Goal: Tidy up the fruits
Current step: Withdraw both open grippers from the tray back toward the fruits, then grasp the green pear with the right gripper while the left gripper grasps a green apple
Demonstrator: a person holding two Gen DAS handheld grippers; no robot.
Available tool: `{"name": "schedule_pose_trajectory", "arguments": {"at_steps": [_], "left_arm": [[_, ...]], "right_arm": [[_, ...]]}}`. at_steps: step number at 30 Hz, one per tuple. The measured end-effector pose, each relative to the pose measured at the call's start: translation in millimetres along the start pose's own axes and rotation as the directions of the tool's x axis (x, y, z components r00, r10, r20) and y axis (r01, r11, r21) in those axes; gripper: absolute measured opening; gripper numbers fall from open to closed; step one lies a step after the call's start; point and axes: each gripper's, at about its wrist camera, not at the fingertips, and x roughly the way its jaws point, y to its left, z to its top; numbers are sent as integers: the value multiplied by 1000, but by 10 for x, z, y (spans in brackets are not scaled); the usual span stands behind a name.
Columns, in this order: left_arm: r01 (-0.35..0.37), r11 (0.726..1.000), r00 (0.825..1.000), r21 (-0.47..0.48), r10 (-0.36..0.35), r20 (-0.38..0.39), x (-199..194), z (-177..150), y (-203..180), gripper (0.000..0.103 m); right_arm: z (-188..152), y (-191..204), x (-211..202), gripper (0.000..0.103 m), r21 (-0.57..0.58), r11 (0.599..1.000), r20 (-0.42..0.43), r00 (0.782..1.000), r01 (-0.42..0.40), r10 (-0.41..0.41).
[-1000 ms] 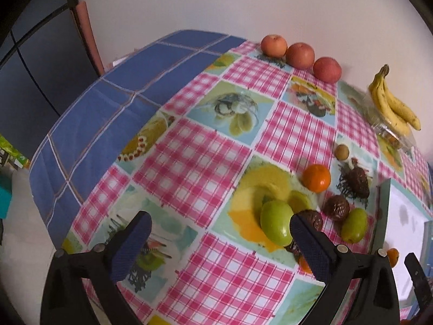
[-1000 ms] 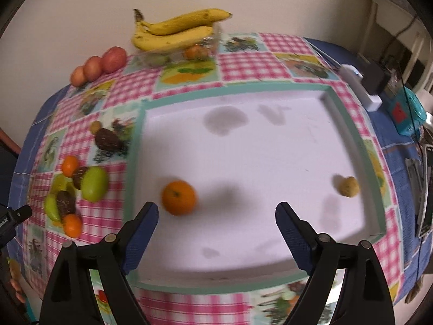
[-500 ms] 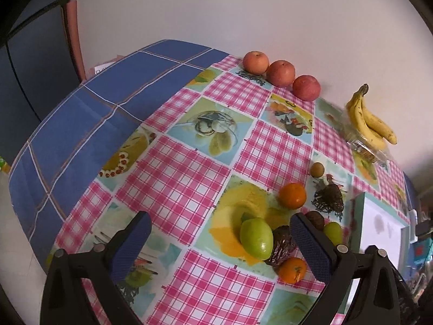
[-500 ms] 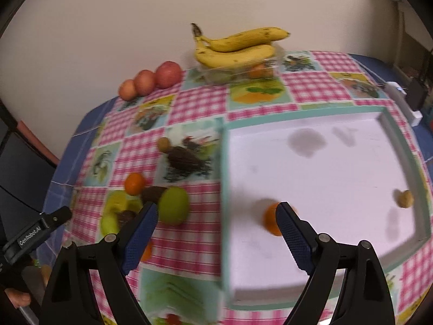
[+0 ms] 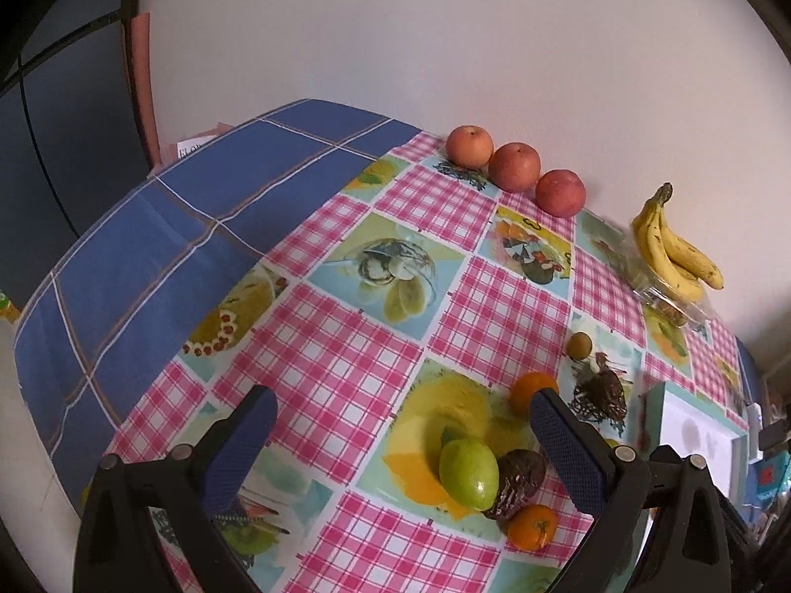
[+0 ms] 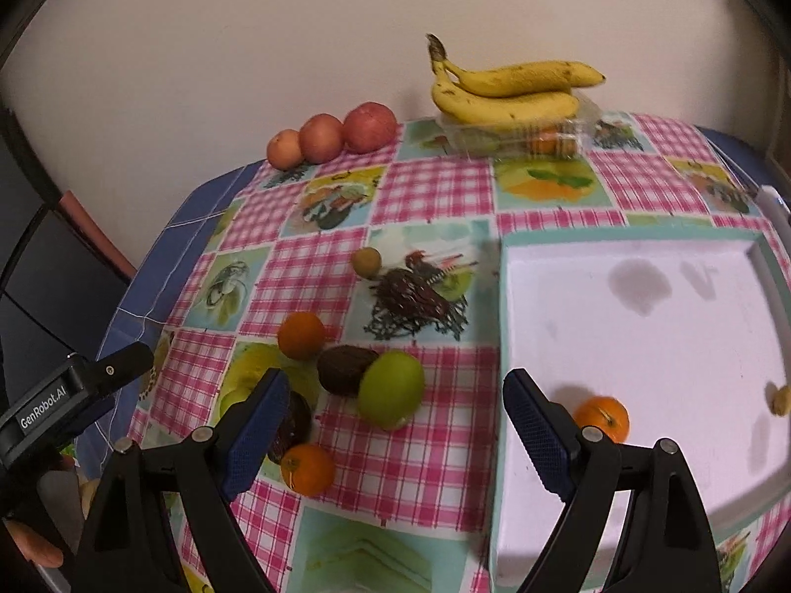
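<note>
Right gripper [image 6: 395,415] wide, nothing between the pads; swung off the white tray [image 6: 504,346] toward the loose fruit at the lower left of the right wrist view, where a second ago the tray filled that frame; orange in the tray [image 6: 605,417] now at the lower right, partly behind the right finger, with a small tan fruit [image 6: 778,398] near the tray's right edge.

Read as one drop finished and a return for the next piece; most of the job left to do.

Cluster on the desk [image 6: 435,188] now framed between the fingers: green fruit [image 6: 390,390] touching a dark wrinkled fruit [image 6: 343,370]; one orange [image 6: 301,336] above them, another [image 6: 307,469] below, a second dark fruit [image 6: 291,425] half hidden by the left finger; likely next target the green one, though not certain.

Left gripper [image 5: 400,444] also wide and empty, tilted over the same cluster from the other side; view lifted slightly compared with a second ago.

Apples [image 6: 341,133] and bananas [image 6: 504,89] by the wall at the top of the frame, well apart from both grippers.
</note>
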Motion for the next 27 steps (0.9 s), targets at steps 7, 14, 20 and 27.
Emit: {"name": "schedule_pose_trajectory", "arguments": {"at_steps": [7, 14, 20, 27], "left_arm": [[36, 999, 996, -9, -36, -82, 216, -66, -53, 92], [62, 998, 984, -30, -66, -165, 447, -184, -109, 84], [70, 997, 975, -44, -77, -210, 571, -250, -130, 82], [71, 996, 964, -48, -81, -255, 660, -321, -151, 72]], "right_arm": [[62, -10, 85, 62, 5, 1000, 3, 1000, -16, 16], [32, -42, 317, 46, 21, 999, -62, 998, -29, 31], [-20, -19, 518, 40, 19, 1000, -107, 994, -23, 25], [-12, -44, 589, 39, 27, 1000, -105, 994, -11, 14]]}}
